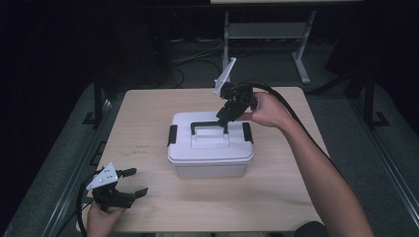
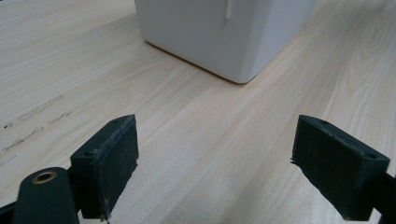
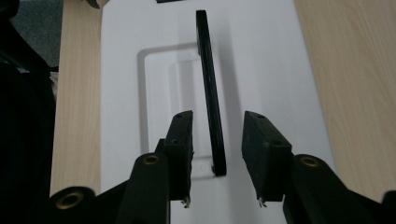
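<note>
Two grippers noted. Right gripper [image 3: 217,158] straddles the black handle [image 1: 209,126], raised upright on the white box [image 1: 210,163] at mid-table; pads spread, not pressing. Recommend centring before any regrip. Left gripper [image 1: 129,181] rests spread wide on the table [image 1: 276,197], empty.

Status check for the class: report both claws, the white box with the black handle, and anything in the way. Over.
Right claw open astride the raised handle, pads clear. Left claw open above table. Box lid on. Nothing blocking.

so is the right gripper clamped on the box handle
No, in the right gripper view the handle stands between the right gripper's pads with gaps on both sides.
</note>
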`<state>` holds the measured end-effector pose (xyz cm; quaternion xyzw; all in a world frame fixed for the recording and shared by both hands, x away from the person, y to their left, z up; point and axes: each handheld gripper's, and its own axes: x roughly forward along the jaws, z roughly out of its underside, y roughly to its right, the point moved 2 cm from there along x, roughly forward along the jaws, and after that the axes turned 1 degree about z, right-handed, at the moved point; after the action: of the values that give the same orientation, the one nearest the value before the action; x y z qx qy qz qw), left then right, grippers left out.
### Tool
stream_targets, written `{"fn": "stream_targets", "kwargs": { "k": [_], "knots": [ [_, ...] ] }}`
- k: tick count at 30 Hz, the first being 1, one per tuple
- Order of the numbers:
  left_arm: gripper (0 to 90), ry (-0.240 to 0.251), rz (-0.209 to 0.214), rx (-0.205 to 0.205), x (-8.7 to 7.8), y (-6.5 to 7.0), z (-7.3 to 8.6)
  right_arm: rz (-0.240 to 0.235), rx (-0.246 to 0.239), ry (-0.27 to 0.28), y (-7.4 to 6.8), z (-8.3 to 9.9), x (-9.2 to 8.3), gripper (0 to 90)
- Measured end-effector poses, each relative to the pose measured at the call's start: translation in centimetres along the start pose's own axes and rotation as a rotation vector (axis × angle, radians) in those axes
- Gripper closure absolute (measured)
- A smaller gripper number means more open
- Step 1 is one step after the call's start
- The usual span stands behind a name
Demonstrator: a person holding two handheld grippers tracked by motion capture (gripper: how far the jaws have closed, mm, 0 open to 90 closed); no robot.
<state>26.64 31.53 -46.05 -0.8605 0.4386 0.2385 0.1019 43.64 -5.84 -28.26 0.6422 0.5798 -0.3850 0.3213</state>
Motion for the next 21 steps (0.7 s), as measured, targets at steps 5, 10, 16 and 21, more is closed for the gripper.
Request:
{"fn": "stream_targets", "kwargs": {
  "k": [5, 10, 16, 21],
  "knots": [
    [13.8, 0.004, 0.002, 0.002, 0.1, 0.0, -0.1, 0.013, 0.030, 0.013, 0.1, 1.1, -0.9, 59.1],
    [13.8, -0.002, 0.004, 0.005, 0.2, 0.1, -0.1, 0.023, 0.049, 0.022, 0.0, 2.2, -1.6, 56.9],
    [13.8, -0.002, 0.005, 0.005, 0.2, 0.1, -0.1, 0.040, 0.070, 0.013, 0.0, 3.3, -2.2, 55.7],
    [13.8, -0.002, 0.005, 0.004, 0.3, 0.1, -0.1, 0.054, 0.088, 0.013, -0.1, 4.2, -2.8, 54.6]
  ]
}}
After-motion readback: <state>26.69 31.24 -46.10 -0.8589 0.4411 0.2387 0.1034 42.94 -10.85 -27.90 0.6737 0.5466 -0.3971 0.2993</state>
